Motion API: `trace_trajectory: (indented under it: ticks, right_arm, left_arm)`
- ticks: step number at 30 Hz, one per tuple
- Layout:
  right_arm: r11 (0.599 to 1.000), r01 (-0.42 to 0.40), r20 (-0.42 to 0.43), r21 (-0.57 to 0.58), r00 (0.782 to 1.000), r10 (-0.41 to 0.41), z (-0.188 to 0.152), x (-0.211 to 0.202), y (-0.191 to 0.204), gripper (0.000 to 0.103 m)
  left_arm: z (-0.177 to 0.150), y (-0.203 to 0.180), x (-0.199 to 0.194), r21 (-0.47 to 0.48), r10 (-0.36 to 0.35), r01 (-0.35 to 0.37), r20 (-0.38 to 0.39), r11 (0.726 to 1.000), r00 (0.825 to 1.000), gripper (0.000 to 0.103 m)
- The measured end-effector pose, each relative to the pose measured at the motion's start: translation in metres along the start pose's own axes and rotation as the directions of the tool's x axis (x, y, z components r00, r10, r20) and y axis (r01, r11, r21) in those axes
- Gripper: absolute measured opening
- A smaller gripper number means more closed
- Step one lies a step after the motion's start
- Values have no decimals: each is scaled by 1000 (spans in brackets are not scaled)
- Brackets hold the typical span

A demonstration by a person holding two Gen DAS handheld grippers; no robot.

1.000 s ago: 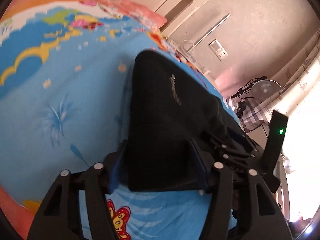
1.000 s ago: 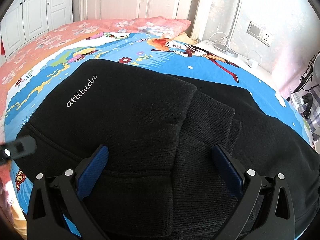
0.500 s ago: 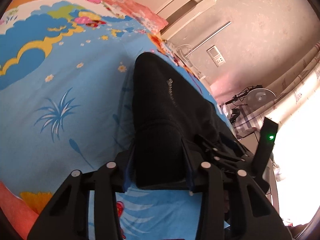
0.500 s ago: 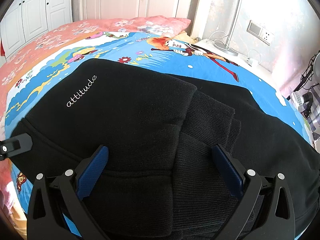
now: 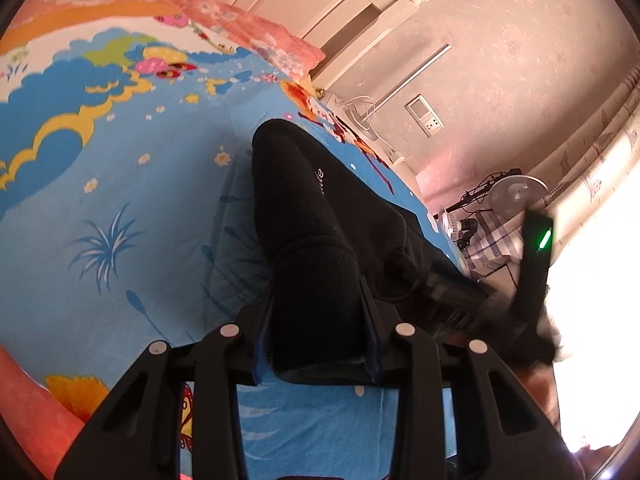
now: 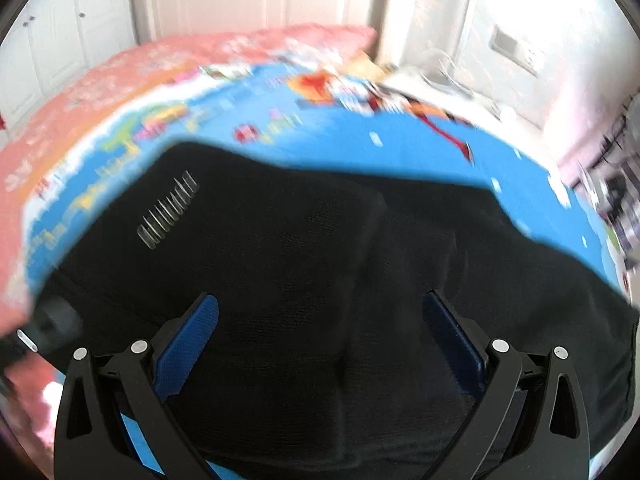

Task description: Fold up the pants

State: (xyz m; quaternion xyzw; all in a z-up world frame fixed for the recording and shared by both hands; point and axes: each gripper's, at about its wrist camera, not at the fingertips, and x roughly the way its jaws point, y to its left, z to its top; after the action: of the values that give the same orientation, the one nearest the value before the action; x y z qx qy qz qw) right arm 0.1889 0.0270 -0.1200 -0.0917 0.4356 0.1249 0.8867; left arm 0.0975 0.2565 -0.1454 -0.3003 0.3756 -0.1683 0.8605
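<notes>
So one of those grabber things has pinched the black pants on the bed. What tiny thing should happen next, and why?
Probably lift the pinched edge a little. The left hand-held gripper is shut on a bunched edge of the black pants, which lie on the cartoon bedsheet. The right hand-held gripper is open over the cloth and its view is blurred, so it grips nothing yet.

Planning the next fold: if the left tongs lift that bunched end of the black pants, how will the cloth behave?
Probably floppy: the black pants already bunch into a thick wad between the left tongs. The thick knit looks fairly heavy, so the free part would likely sag and drag over the bedsheet. Slipping seems unlikely.
</notes>
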Motion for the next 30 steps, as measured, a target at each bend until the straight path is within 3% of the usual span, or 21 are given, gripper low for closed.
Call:
trace_trajectory:
  ticks: [2, 6, 8, 12, 16, 20, 21, 22, 26, 27, 29, 30]
  right_arm:
    - [998, -42, -8, -56, 999, 41, 26, -9, 14, 98]
    - [973, -176, -105, -153, 981, 161, 73, -12, 51, 98]
    - [963, -203, -144, -177, 973, 179, 89, -9, 67, 98]
    - [951, -178, -209, -251, 970, 127, 107, 6, 100, 98]
    - [946, -155, -323, -284, 945, 58, 104, 39, 120, 98]
    - [944, -125, -343, -305, 939, 14, 96, 52, 123, 97]
    - [942, -118, -336, -315, 942, 6, 94, 53, 123, 86]
    - [942, -108, -328, -319, 945, -3, 92, 54, 121, 65]
    - [957, -156, -338, -245, 939, 66, 94, 52, 102, 43]
    - [960, -173, -339, -221, 936, 91, 95, 50, 97, 38]
    - [965, -197, -337, -175, 933, 129, 99, 48, 86, 33]
    - [965, -212, -337, -152, 929, 151, 101, 47, 82, 32]
  left_arm:
    - [0, -11, -2, 39, 31, -31, 14, 999, 999, 35]
    - [0, -31, -6, 107, 89, -92, 35, 990, 995, 35]
    - [1, -38, -6, 131, 115, -119, 41, 984, 993, 35]
    - [1, -50, -5, 180, 169, -176, 54, 968, 984, 35]
    - [-2, -66, -4, 243, 222, -235, 81, 941, 972, 35]
    - [-8, -82, -3, 306, 271, -294, 117, 905, 956, 35]
    - [-9, -85, -4, 318, 276, -302, 125, 899, 953, 35]
    - [-10, -88, -4, 328, 279, -308, 132, 893, 951, 35]
    - [-11, -89, -4, 306, 259, -295, 154, 905, 954, 35]
    - [-10, -86, -5, 280, 245, -281, 158, 918, 957, 40]
    - [-11, -77, -9, 193, 222, -257, 183, 947, 958, 61]
    - [-13, -76, -8, 170, 229, -262, 192, 950, 954, 80]
